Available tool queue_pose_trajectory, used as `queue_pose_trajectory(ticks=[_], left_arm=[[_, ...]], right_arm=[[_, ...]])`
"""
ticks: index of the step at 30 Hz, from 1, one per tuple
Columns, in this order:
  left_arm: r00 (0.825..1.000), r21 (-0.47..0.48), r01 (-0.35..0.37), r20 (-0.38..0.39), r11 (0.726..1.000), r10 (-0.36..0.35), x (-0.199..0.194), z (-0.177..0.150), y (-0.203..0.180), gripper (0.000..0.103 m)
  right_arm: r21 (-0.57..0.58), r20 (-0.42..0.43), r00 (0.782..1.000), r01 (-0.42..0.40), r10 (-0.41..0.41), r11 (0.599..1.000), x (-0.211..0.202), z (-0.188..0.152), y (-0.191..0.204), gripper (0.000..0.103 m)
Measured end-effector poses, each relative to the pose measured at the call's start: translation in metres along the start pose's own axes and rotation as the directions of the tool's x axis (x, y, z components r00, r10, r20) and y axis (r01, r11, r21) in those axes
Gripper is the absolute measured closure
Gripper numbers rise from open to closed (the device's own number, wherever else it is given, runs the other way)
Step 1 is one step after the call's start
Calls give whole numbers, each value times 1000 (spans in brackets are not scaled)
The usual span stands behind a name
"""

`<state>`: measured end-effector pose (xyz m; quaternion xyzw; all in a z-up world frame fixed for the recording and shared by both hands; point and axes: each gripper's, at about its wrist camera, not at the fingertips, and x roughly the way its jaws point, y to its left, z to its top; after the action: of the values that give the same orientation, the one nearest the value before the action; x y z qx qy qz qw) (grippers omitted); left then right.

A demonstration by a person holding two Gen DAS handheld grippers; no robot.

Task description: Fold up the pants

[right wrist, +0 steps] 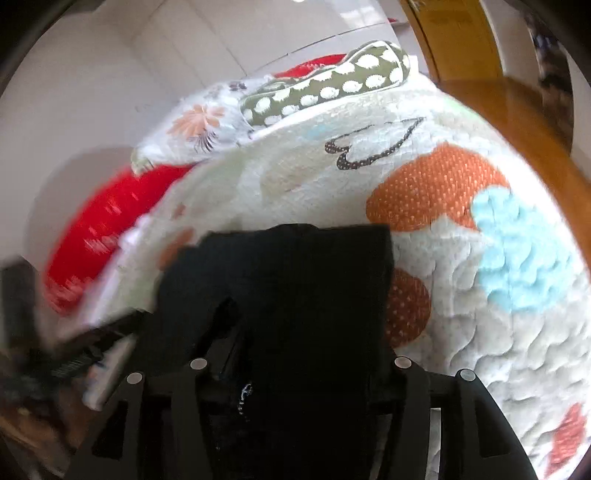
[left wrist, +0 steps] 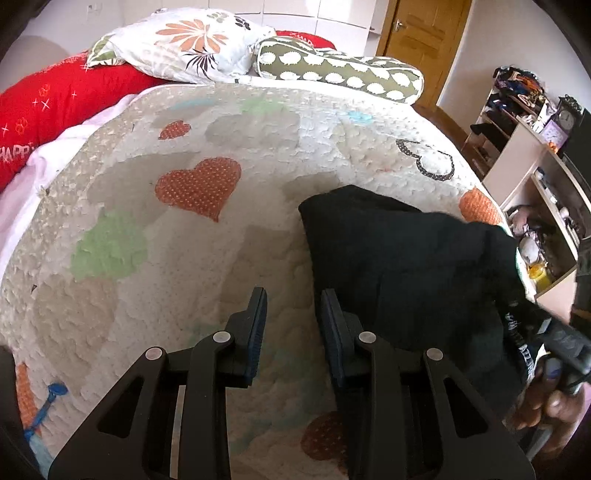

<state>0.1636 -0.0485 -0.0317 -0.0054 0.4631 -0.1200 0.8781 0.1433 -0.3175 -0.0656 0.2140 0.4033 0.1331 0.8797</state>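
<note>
Quilted bedspread (left wrist: 192, 236), puckered and patched with orange, green and blue hearts, covers the bed and fills most of both views. Pillows (left wrist: 192, 44) and a red cushion (left wrist: 48, 107) crowd the upper left, a wooden door (left wrist: 424, 33) stands upper right, cluttered shelves (left wrist: 524, 147) line the right edge. Black pants (left wrist: 399, 258), soft and bunched, lie centre right. Left gripper (left wrist: 293, 306) jaws stand spread over bare quilt. Right gripper (right wrist: 295, 369) is draped in the pants; I cannot tell its jaws
</note>
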Motion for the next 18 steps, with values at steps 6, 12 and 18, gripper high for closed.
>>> queue_pose_trajectory(ticks=[6,12,18], left_arm=[[999,-6,36,25,999,-36,-21,-4,-4,74],[996,41,36,74,999,-39,-44,-7,-28,74],[997,55,40,70,998,-44,-44,-8,-44,70]], right_arm=[[-21,53,997,65,-64,998,-38,-2,0,47],[-50,109,991,89,-83,995,-70,-7,11,47],[-84,109,990,99,-90,992,-74,-10,21,47]])
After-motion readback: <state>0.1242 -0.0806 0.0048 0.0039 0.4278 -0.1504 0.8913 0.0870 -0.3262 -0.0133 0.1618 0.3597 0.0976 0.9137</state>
